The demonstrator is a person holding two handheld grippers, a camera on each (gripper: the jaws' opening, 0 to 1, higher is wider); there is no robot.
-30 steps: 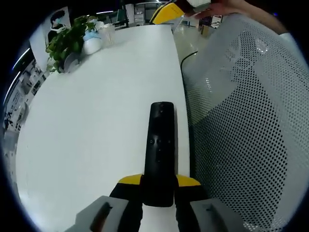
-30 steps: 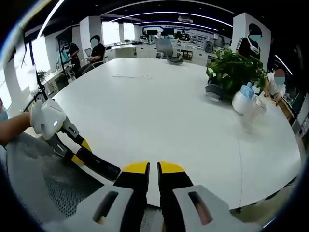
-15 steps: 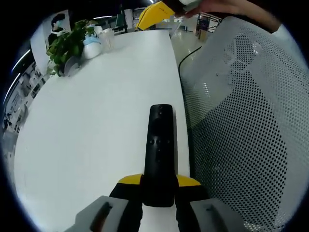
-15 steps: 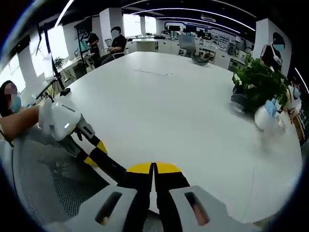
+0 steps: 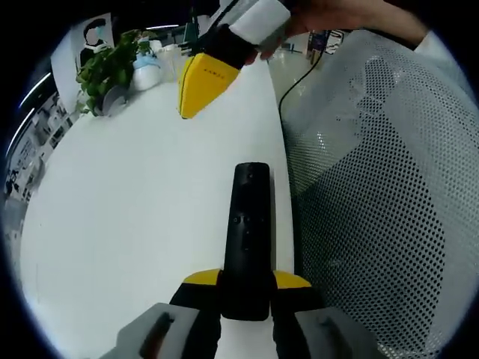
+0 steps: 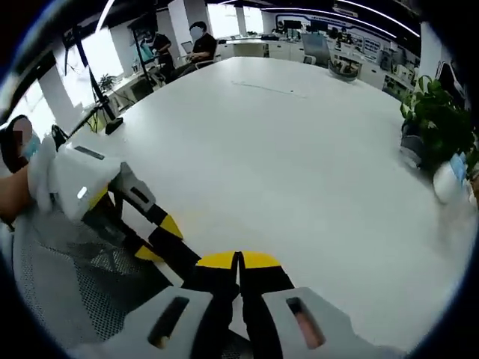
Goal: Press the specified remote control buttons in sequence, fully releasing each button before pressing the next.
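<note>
- First, in the left gripper view, the black remote control [image 5: 248, 232] is clamped at its near end between the yellow-tipped jaws of the left gripper [image 5: 247, 280], lying along the edge of the white table [image 5: 135, 194] beside a mesh chair back [image 5: 374, 194]. The right gripper [image 5: 200, 84] is seen above, its jaws pressed together.
- Next, in the right gripper view, the right gripper [image 6: 239, 263] is seen closed and empty over the table [image 6: 299, 149]; the left gripper [image 6: 153, 228] enters from the left, near a potted plant [image 6: 434, 120].

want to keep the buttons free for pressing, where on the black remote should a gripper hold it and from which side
Grip the remote at its button-free near end, coming in lengthwise from that end with the jaws across its narrow width. It is a long slim bar, so this leaves the buttons further up exposed. The left gripper holds it just so, while the shut right gripper hangs above the table.
</note>
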